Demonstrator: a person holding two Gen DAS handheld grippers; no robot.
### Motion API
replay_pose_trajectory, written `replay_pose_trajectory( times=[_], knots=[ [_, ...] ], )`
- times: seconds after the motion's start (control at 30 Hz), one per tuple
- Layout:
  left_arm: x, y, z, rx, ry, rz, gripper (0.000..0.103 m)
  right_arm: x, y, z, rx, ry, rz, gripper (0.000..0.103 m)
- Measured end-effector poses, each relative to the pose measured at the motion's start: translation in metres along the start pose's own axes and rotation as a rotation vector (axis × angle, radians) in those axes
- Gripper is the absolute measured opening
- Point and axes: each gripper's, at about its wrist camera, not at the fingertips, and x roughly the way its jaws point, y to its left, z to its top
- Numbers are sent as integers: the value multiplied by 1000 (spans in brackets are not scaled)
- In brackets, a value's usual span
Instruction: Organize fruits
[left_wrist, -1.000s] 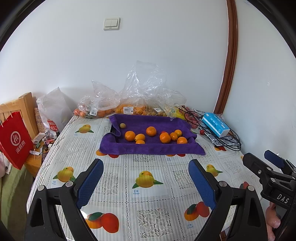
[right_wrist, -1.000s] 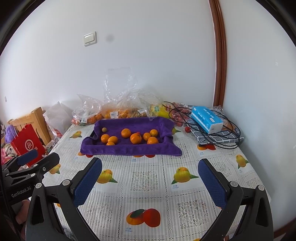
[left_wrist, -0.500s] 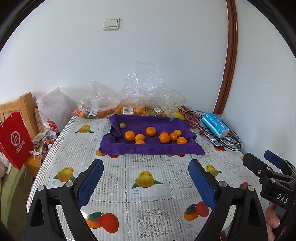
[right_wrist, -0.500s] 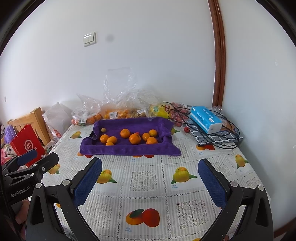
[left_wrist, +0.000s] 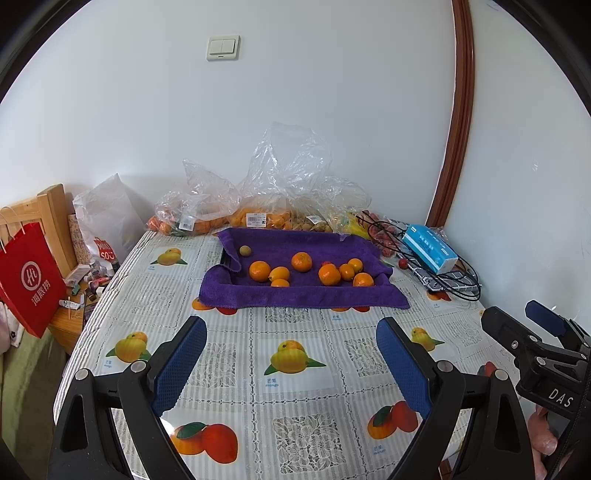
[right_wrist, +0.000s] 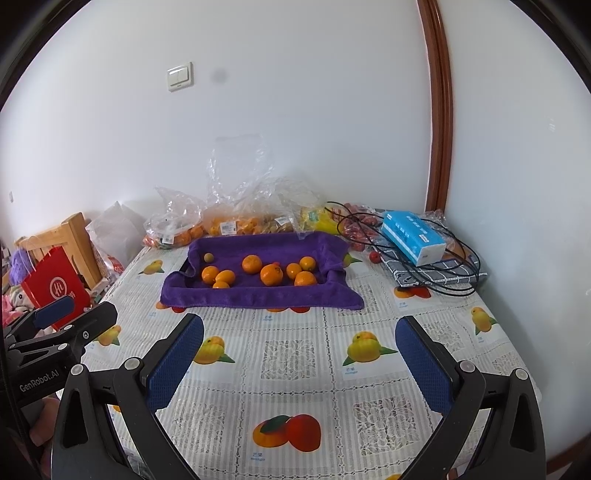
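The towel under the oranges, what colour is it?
Purple towel; clearest in the left wrist view.

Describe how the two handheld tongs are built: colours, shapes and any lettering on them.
Both are alike. The left tongs and the right tongs each have two black, angular frame arms with silver bolts, ending in flat rectangular fingers covered with textured blue pads. Seen from the opposite camera, the left body reads "GenRobot.AI" in white and the right one shows "DAS". No cables or sleeves are visible.

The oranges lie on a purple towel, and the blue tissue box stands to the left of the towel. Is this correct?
Not quite. The oranges do lie on the purple towel, but the blue tissue box stands to the right of the towel, as both wrist views show.
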Motion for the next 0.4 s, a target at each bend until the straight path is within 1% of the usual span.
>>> replay_pose_trajectory(
  times=[0.4],
  knots=[
    [-3,0,2,2,-8,5,93,1,1,0,-1,0,0,102]
  ],
)
